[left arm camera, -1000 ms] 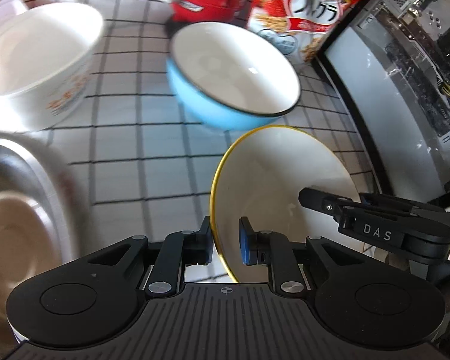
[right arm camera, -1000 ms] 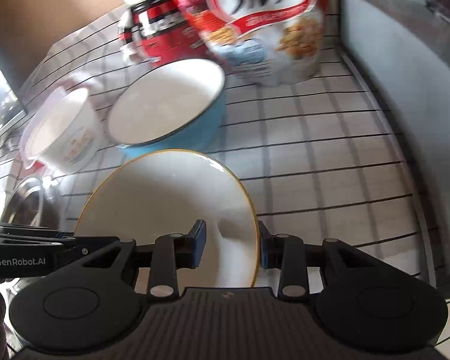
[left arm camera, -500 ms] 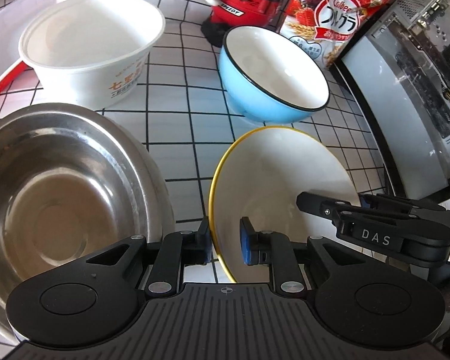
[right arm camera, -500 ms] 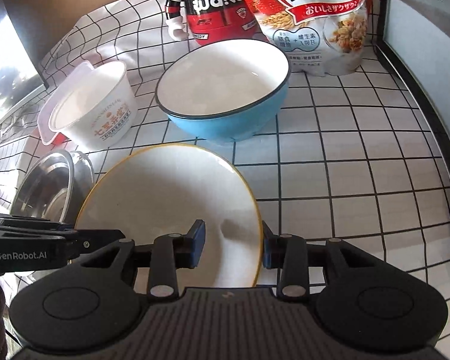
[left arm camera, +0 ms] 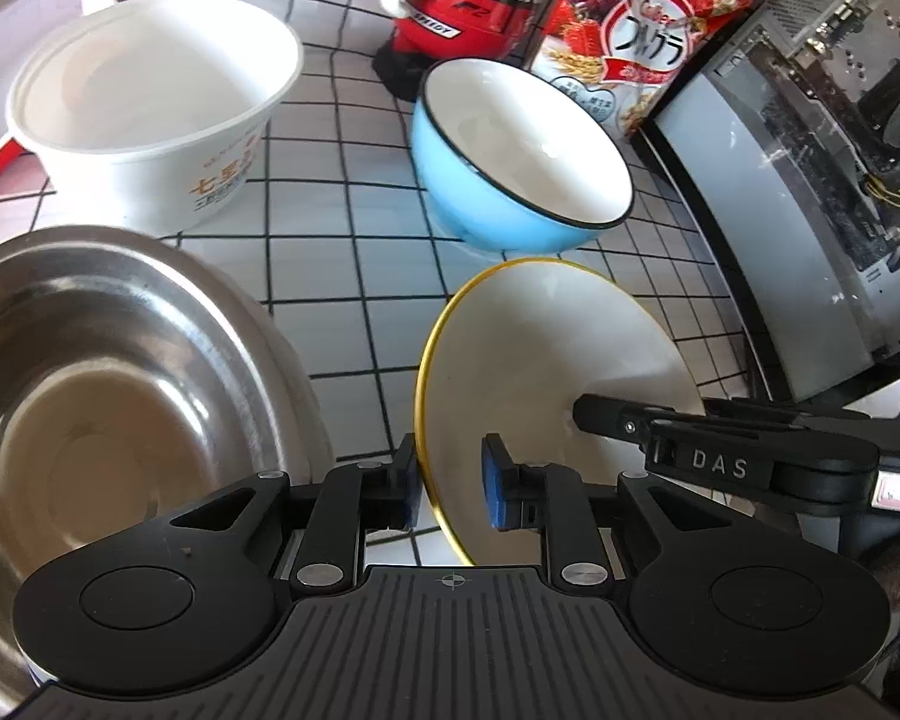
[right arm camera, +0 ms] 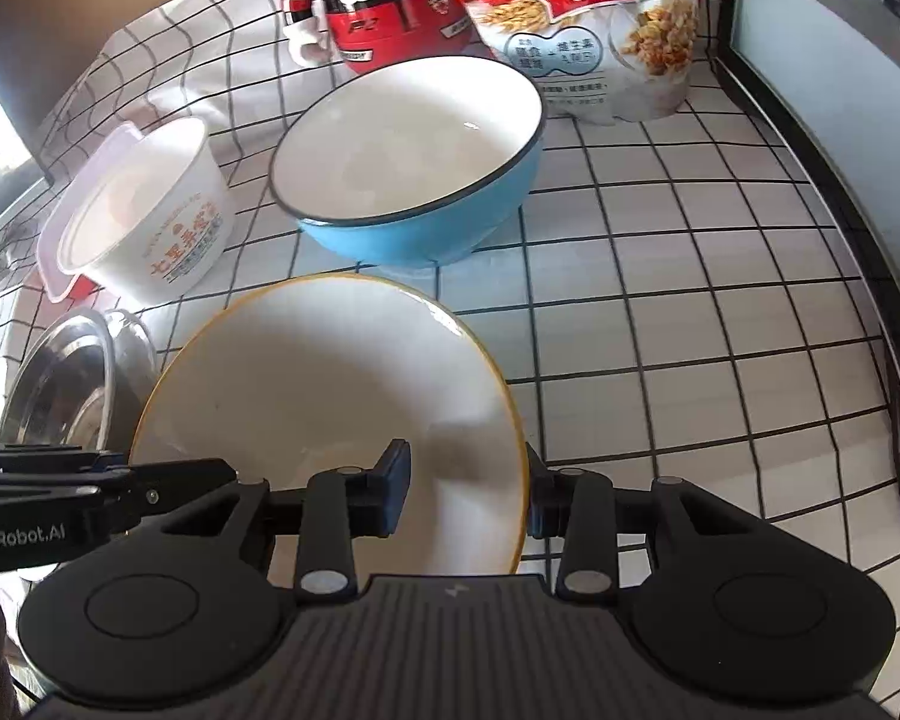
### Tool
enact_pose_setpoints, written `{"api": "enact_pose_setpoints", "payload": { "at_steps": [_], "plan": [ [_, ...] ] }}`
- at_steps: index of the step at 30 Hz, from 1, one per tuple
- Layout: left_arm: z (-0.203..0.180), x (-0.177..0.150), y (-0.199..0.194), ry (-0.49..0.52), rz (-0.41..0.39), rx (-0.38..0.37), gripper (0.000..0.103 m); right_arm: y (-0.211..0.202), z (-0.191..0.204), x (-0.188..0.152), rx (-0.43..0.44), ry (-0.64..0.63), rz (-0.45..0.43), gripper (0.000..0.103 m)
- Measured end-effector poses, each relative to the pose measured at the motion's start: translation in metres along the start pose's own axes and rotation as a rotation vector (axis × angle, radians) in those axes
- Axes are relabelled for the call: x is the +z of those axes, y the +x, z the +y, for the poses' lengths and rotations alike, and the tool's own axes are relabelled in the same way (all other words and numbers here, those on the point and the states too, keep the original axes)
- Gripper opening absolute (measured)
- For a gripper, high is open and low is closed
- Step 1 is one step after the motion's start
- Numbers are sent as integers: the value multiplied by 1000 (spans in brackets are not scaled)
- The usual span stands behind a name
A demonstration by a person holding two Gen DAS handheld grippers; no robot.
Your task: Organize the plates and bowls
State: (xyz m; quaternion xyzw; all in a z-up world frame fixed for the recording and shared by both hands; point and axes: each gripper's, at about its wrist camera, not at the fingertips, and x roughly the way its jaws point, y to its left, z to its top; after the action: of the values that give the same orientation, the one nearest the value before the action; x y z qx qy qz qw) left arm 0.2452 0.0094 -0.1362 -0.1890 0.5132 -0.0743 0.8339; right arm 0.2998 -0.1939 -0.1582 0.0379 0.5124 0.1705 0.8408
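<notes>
On the checked cloth (right arm camera: 660,312), a steel basin (left arm camera: 108,396), paper bowl (left arm camera: 150,102) and blue bowl (right arm camera: 414,180) ring your yellow-rimmed plate (right arm camera: 330,396). Your left gripper (left arm camera: 450,489) and right gripper (right arm camera: 465,495) straddle its opposite rims, jaws parted, not pinching.

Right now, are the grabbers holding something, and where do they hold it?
Both straddle the plate at its rim, left gripper on its left edge, right gripper on its right. Gaps show beside the fingers, so a firm hold cannot be told.
</notes>
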Motion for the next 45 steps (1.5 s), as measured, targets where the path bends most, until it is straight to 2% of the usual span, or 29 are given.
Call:
{"api": "enact_pose_setpoints", "payload": {
  "at_steps": [14, 21, 24, 29, 34, 38, 45],
  "plan": [
    [-21, 18, 18, 110, -1, -1, 24, -2, -10, 9, -103, 39, -42, 37],
    [-19, 22, 13, 115, 58, -31, 24, -19, -16, 12, -78, 37, -55, 37],
    [-19, 24, -13, 138, -6, -18, 24, -40, -20, 19, -56, 34, -108, 38],
    [-10, 53, -46, 73, -171, -43, 24, -63, -23, 46, -49, 28, -196, 44],
    [-14, 101, -30, 45, -187, 27, 24, -49, -17, 90, -27, 12, -158, 44],
    [-18, 131, -1, 53, -118, 81, 24, -33, -15, 116, -28, -8, -136, 44],
    [-7, 150, 35, 26, -63, 187, 24, 12, -30, 137, 44, 31, -54, 44]
  ]
}}
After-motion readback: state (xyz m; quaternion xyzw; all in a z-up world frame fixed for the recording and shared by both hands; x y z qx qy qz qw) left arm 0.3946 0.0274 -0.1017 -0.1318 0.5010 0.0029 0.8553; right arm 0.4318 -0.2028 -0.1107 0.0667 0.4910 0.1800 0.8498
